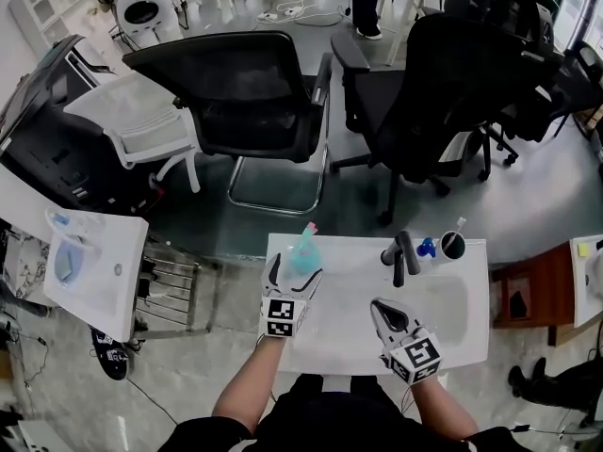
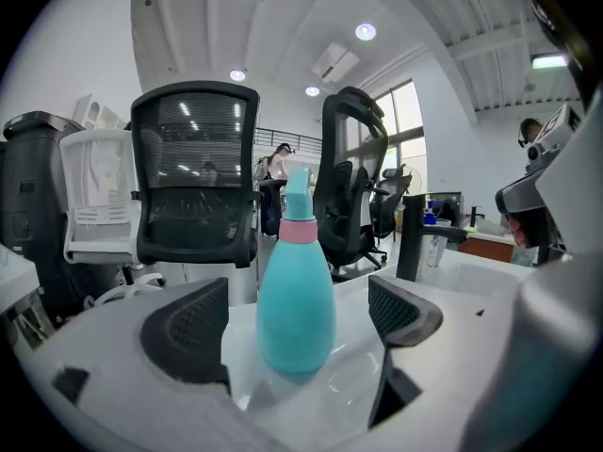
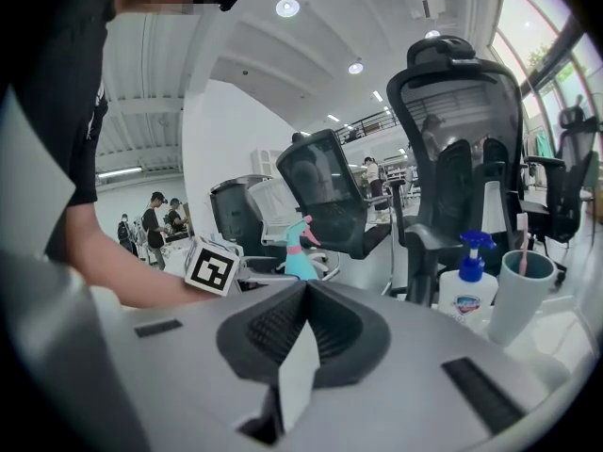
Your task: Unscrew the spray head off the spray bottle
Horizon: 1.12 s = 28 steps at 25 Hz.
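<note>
Here, a smooth teal, teardrop-shaped spray bottle (image 2: pixel 296 299) with a pink collar is seen upright on the glossy white washbasin top (image 1: pixel 471 318), flanked untouched by the spread, ribbed black jaws of the left gripper (image 1: pixel 294 273), while the right gripper (image 1: pixel 379 307) is pressed together, empty.

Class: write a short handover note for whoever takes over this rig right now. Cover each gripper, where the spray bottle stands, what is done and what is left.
Left gripper: open, jaws either side of the teal spray bottle, not pressing on it.
Right gripper: shut, empty, over the white counter to the bottle's right.
Bottle: upright on the counter, spray head on.
Done: nothing unscrewed yet.
Left: probably grip the body with the left gripper, then twist the spray head off with the right.
</note>
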Each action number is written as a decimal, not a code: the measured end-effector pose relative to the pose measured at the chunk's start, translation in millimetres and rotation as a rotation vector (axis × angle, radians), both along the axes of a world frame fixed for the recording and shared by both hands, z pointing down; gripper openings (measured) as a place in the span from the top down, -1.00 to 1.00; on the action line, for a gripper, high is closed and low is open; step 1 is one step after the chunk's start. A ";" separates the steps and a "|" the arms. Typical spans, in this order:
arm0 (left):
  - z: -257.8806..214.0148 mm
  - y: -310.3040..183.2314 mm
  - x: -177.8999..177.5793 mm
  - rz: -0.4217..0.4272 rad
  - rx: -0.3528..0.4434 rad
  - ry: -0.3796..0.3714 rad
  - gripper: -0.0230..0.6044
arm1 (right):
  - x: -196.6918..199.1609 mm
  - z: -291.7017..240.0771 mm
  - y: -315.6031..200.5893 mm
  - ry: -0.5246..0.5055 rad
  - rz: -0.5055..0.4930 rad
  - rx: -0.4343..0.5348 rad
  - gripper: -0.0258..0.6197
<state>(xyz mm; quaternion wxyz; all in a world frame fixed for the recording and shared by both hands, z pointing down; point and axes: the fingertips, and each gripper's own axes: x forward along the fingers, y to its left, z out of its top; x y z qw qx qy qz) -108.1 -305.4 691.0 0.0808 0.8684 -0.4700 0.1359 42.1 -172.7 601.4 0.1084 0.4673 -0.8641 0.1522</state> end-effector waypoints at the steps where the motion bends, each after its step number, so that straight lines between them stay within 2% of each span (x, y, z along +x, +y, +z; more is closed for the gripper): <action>1: 3.5 -3.3 2.5 0.011 0.004 -0.022 -0.50 | -0.2 1.2 -0.7 0.000 0.000 -0.002 0.90; 6: 12.8 -16.2 19.1 0.055 0.020 -0.087 -0.50 | 2.0 7.4 -3.8 0.008 0.004 -0.011 0.90; 12: 30.8 -29.0 24.0 0.037 -0.009 -0.078 -0.50 | 3.6 16.7 -8.3 0.012 0.010 -0.031 0.90; 17: 34.5 -35.3 22.0 0.030 0.002 -0.085 -0.45 | 5.6 13.6 -9.4 -0.016 0.040 -0.040 0.90; 18: 34.5 -34.5 21.0 0.031 0.000 -0.087 -0.39 | 4.9 14.8 -7.4 -0.015 0.039 -0.047 0.90; 22: 32.4 -29.6 21.4 0.031 -0.017 -0.070 -0.37 | 9.2 18.2 0.8 -0.001 0.028 -0.063 0.90; 28: 15.5 -25.1 21.9 0.059 0.006 -0.092 -0.37 | 18.4 14.6 -3.4 -0.002 0.039 -0.032 0.90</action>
